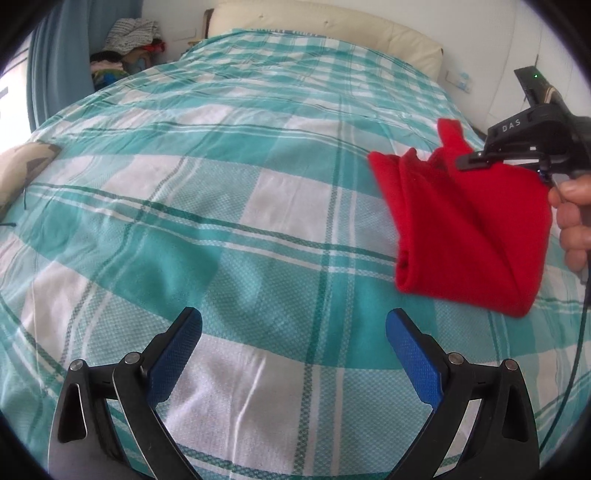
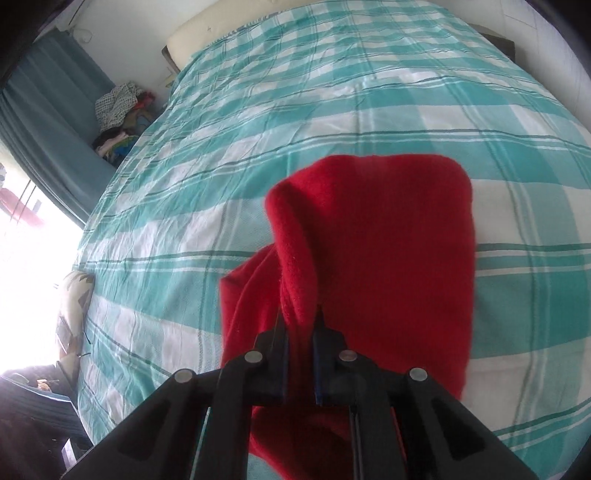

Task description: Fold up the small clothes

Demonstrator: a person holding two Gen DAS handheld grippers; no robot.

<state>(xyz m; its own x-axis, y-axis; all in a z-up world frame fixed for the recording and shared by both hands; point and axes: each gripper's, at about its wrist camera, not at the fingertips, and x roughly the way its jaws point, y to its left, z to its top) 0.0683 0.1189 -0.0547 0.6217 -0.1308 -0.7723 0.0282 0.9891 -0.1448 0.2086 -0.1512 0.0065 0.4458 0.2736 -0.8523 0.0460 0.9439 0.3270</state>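
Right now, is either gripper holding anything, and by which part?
The right gripper is shut on the red garment, pinching a bunched fold at its upper edge. The left gripper is open and holds nothing.

Under me a wide bed covered by a teal-and-white checked cotton sheet (image 1: 229, 206), wrinkled, with a cream padded headboard (image 1: 325, 26) along its far end against the white wall. Far left corner I see a heap of mixed clothes topped by a grey-and-white patterned cloth (image 1: 131, 35), just beside long blue-grey curtains (image 1: 59, 62) and a bright window. A beige cushion with a grey-brown print (image 1: 24, 170) lies at the bed's left edge, and a white wall socket (image 1: 460, 79) sits to the right of the headboard.
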